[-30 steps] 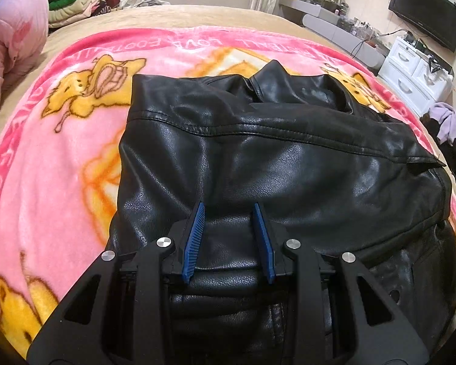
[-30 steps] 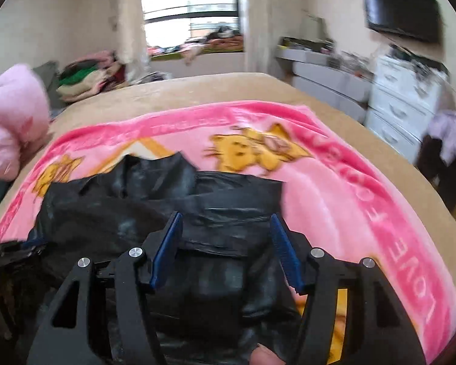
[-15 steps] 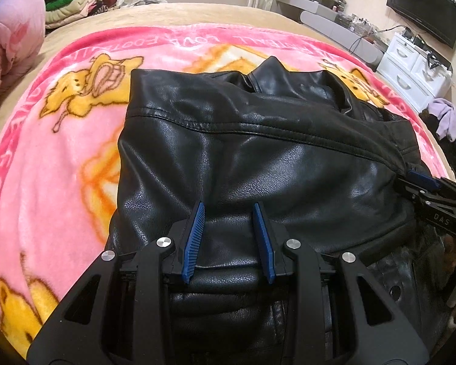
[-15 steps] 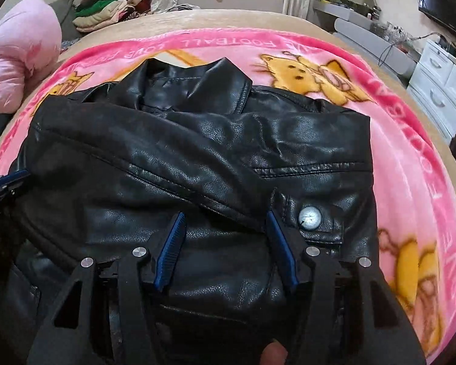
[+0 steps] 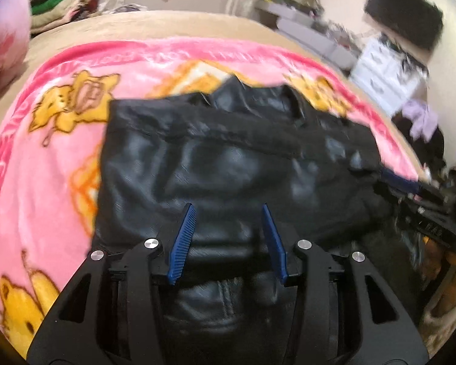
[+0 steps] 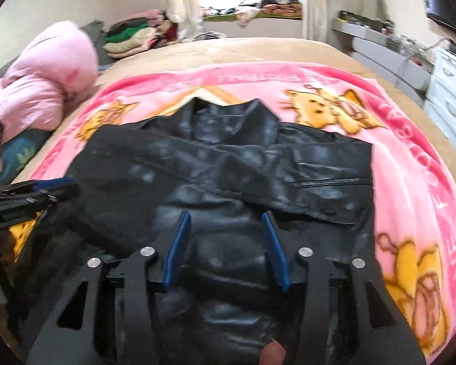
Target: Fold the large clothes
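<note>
Left gripper (image 5: pixel 228 240): jaws apart, just widened, nothing between them; poised above the near part of the black leather jacket (image 5: pixel 228 164). Right gripper (image 6: pixel 226 245): jaws apart though just narrowed, nothing clamped; likewise above the jacket. Jacket spread on the pink blanket (image 6: pixel 410 152), collar away, 1 sleeve laid across the chest. Likely risks — stiff, slick leather springing back from a fold, or slipping from pads pinching too thin a layer; folded sleeve dragged askew by a low pass. Against 1 second earlier: left view pulled back and higher, more blanket visible; right view dropped towards the jacket's centre.
</note>
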`<control>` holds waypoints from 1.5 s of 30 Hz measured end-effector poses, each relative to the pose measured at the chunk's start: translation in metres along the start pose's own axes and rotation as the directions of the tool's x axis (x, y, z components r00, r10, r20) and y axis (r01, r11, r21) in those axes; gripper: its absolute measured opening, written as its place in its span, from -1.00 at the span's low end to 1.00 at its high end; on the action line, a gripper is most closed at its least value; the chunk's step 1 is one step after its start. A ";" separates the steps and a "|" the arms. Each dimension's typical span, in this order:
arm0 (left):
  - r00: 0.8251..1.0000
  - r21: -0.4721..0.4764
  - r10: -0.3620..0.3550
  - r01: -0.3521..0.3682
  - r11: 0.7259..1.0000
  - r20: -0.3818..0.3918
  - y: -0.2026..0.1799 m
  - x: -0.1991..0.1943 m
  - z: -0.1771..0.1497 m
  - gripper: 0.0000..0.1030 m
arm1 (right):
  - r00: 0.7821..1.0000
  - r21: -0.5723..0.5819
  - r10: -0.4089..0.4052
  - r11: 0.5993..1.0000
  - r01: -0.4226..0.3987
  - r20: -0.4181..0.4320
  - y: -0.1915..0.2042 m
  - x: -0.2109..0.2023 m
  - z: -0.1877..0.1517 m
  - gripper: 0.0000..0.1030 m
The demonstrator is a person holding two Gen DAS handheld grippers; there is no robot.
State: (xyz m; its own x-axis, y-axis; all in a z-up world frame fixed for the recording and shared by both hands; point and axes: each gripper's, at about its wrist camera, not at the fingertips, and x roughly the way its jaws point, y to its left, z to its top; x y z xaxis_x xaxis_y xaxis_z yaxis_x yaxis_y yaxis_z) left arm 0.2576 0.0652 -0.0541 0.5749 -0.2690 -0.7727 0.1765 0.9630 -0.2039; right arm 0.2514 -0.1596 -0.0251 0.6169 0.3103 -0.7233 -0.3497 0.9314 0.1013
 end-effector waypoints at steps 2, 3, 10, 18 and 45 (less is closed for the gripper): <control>0.999 0.023 0.028 -0.027 0.999 -0.037 -0.005 0.010 -0.008 -0.30 | 1.000 -0.025 0.018 1.000 -0.019 -0.021 0.009 0.003 -0.002 -0.12; 0.997 0.040 0.049 -0.047 0.998 -0.052 -0.008 0.018 -0.014 -0.30 | 0.999 -0.037 0.018 0.999 -0.019 -0.036 0.012 0.006 -0.003 -0.12; 0.997 0.045 0.041 -0.038 0.998 -0.064 -0.004 0.023 -0.018 -0.29 | 0.984 -0.012 -0.003 1.000 0.001 -0.178 0.004 0.034 -0.029 -0.21; 0.998 0.013 0.006 -0.007 1.000 0.058 0.000 -0.001 0.003 -0.20 | 0.987 0.006 0.005 1.000 -0.005 -0.158 0.004 0.031 -0.033 -0.21; 0.992 0.004 0.126 -0.126 0.992 0.004 0.023 0.060 0.044 0.03 | 0.981 0.048 0.003 0.999 0.007 -0.195 0.002 0.037 -0.025 -0.19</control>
State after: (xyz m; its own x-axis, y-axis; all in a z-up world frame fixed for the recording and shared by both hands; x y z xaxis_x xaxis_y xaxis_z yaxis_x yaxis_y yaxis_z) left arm 0.3309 0.0701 -0.0786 0.5955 -0.1457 -0.7900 0.1061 0.9891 -0.1025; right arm 0.2557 -0.1510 -0.0689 0.4667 0.2696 -0.8423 -0.3111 0.9416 0.1290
